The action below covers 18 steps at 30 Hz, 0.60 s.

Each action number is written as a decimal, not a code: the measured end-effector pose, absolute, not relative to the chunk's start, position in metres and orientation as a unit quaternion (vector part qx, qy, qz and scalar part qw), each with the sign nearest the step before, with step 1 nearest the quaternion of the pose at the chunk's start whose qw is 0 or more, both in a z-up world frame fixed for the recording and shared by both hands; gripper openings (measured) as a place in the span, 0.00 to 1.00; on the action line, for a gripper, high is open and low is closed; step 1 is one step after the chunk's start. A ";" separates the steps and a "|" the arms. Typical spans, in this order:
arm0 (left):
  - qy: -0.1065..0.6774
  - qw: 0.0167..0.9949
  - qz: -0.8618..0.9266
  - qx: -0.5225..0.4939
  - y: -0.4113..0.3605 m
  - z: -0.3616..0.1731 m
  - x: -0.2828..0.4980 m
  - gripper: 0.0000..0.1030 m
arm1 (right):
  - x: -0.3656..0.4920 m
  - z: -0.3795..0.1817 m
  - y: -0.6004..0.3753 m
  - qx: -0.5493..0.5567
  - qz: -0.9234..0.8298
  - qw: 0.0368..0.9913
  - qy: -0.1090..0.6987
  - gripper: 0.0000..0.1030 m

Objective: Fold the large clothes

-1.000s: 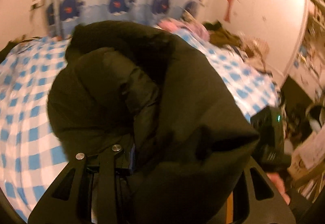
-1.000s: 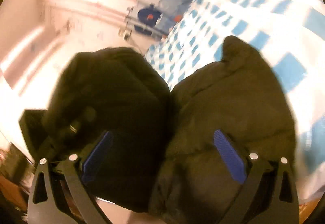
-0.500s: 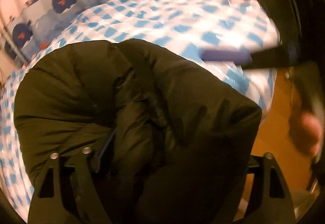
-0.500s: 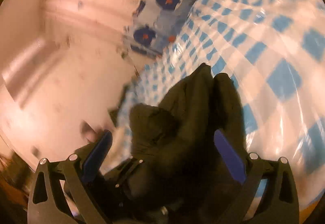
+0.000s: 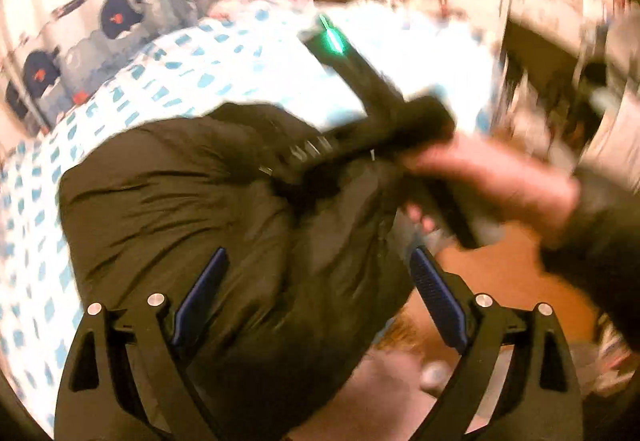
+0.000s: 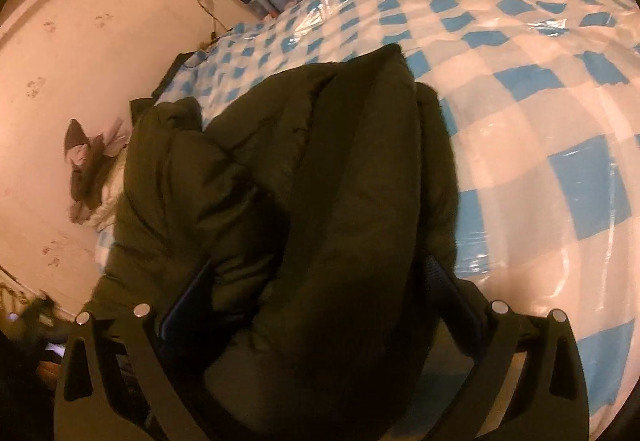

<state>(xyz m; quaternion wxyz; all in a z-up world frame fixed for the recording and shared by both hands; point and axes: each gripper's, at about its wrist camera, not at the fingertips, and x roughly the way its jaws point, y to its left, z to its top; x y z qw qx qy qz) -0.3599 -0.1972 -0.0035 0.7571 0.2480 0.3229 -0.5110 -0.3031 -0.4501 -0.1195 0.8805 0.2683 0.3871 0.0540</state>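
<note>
Your left claw (image 5: 316,281) is spread wide, blue pads clear, hovering over the dark jacket (image 5: 192,209) without gripping it. Your right claw (image 6: 320,293) also sits wide, jacket bulk (image 6: 328,177) bulging between its fingers; can't tell if the pads bite. The jacket lies bunched at the edge of the blue-checked bedcover (image 6: 520,89). Your right hand (image 5: 492,177) and its blurred tool cross the left view.

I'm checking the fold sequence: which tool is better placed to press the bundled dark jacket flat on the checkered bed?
Right, probably. The right tool straddles the dark puffer jacket bulging between its fingers. The left tool hovers open above the jacket.
</note>
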 end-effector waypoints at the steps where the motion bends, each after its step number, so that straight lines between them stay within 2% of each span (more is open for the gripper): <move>1: 0.322 0.764 -0.517 0.211 -0.180 0.009 -0.351 0.85 | -0.305 -0.120 -0.453 0.270 0.052 0.880 0.387 0.94; 4: 0.315 0.800 -0.496 0.123 -0.142 0.026 -0.314 0.85 | -0.315 -0.114 -0.458 0.269 0.045 0.879 0.391 0.94; 7: 0.355 0.805 -0.468 0.088 -0.141 0.005 -0.262 0.85 | -0.325 -0.093 -0.467 0.267 0.014 0.885 0.381 0.94; 10: 0.395 0.790 -0.460 0.097 -0.153 -0.034 -0.242 0.85 | -0.336 -0.047 -0.462 0.217 -0.036 0.916 0.336 0.94; 13: 0.381 0.791 -0.460 0.133 -0.173 -0.052 -0.258 0.85 | -0.333 -0.006 -0.438 0.169 -0.026 0.938 0.303 0.94; 15: 0.376 0.786 -0.467 0.149 -0.186 -0.054 -0.269 0.85 | -0.314 0.004 -0.426 0.164 -0.003 0.937 0.307 0.94; 18: 0.367 0.779 -0.474 0.181 -0.202 -0.054 -0.284 0.85 | -0.278 -0.010 -0.417 0.211 0.025 0.916 0.339 0.94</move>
